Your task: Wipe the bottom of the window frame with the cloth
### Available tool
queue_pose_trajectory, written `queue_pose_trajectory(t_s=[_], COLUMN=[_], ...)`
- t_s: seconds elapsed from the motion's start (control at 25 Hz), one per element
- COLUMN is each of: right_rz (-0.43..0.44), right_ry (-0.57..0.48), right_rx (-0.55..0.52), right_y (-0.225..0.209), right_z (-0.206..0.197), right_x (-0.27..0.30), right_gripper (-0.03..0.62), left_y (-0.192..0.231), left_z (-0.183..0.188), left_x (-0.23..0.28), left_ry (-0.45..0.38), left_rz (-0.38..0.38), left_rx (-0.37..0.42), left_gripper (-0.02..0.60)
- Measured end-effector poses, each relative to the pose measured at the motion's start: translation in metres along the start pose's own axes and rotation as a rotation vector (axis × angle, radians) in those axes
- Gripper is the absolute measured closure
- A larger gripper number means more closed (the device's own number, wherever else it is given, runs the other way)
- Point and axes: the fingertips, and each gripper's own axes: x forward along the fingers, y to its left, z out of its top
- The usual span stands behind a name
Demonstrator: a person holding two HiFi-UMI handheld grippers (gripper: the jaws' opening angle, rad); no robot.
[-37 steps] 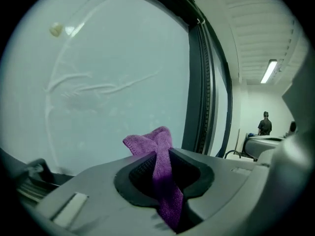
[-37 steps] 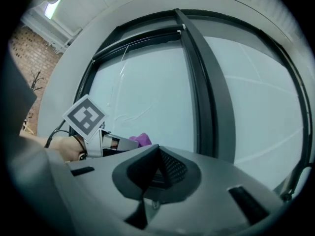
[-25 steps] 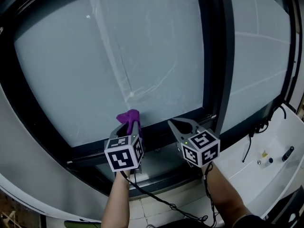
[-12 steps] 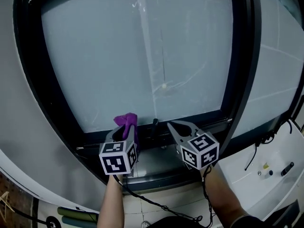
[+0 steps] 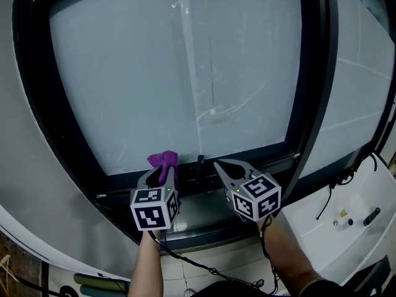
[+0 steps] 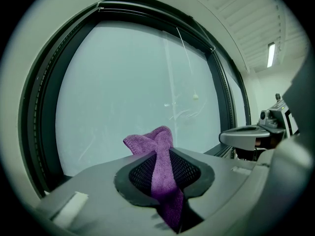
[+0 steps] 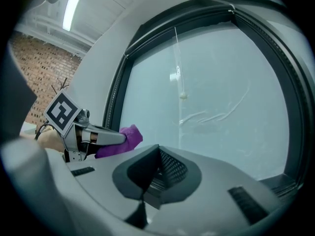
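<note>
Left tool (image 5: 162, 176), held low before the window, has its jaws closed on a purple microfibre cloth (image 6: 161, 146). The cloth runs up through the pinch and bunches out in a folded tuft beyond the tool's tips. That tuft sits right up at the bottom rail of the black window frame (image 5: 257, 155), just ahead of the tool; whether it actually touches the rail cannot be made out. Above and beyond the tool spreads the pale frosted glass pane (image 5: 154, 73). A thin white cord (image 5: 211, 79) hangs down the pane and ends in a small bead up and to the tool's right.

Between the two tools, a short black handle (image 5: 200, 163) stands on the rail. Below both tools runs a grey sill ledge (image 5: 198, 218).

Right tool (image 5: 224, 165) hangs level with the left one and just beside it. Its jaws are pressed together with nothing between them, their tips pointing toward the same bottom rail. Farther right and lower lies a white surface (image 5: 356, 193) with a black cable (image 5: 326, 197) draped onto it.
</note>
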Motion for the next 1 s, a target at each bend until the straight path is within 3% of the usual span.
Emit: queue_pose_trajectory(t_s=[1.0], right_rz=[0.027], right_ry=[0.004], right_rx=[-0.026], right_y=[0.0044], right_z=[0.0007], right_x=[-0.0061], right_gripper=[0.580], left_y=[-0.0103], left_z=[-0.0063], left_x=[0.0011], left_ry=[0.015], left_rz=[-0.016], left_rx=[0.008], left_gripper=[0.497])
